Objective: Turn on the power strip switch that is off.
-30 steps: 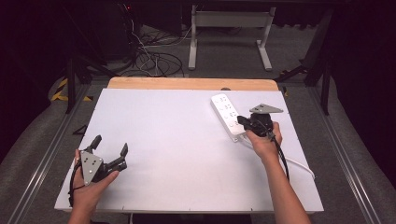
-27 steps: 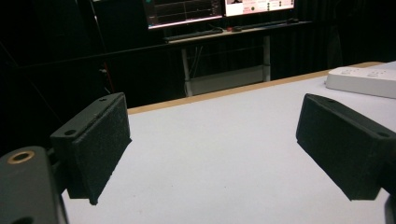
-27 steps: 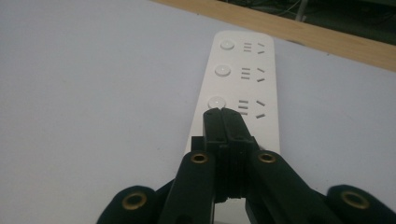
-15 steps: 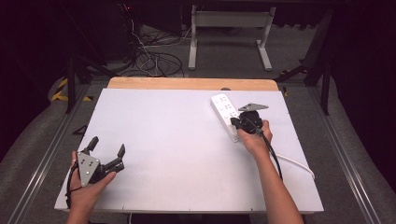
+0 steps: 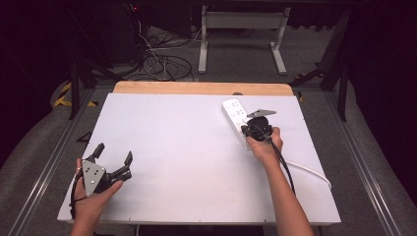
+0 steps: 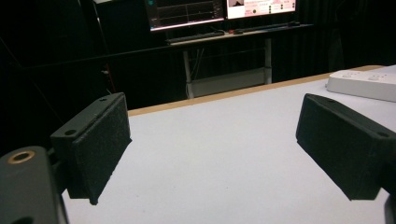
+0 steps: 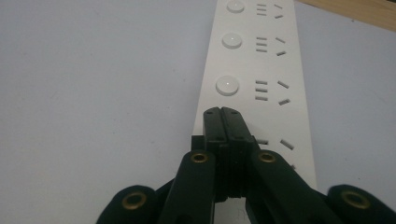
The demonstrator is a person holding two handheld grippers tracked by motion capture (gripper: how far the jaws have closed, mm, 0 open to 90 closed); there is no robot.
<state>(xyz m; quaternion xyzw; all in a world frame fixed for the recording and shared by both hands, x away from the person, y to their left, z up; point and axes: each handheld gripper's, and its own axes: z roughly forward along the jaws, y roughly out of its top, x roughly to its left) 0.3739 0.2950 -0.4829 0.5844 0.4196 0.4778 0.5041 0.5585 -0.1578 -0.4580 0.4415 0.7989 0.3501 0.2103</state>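
Note:
A white power strip lies on the white table at the far right; its round buttons and slots show in the right gripper view. My right gripper is over the strip's near end, pointing down at it. Its jaws are pressed together with nothing between them, and the tips sit in line with the row of buttons. Whether they touch the strip I cannot tell. My left gripper rests at the near left, wide open and empty. From there the strip lies far off to the right.
The strip's white cord trails toward the table's right edge, beside my right forearm. A wooden board edge runs along the far side. Beyond it are cables on the floor and a desk with monitors.
My right hand has moved left and slightly down, bringing its shut gripper over the power strip's near end. The left hand has stayed put.

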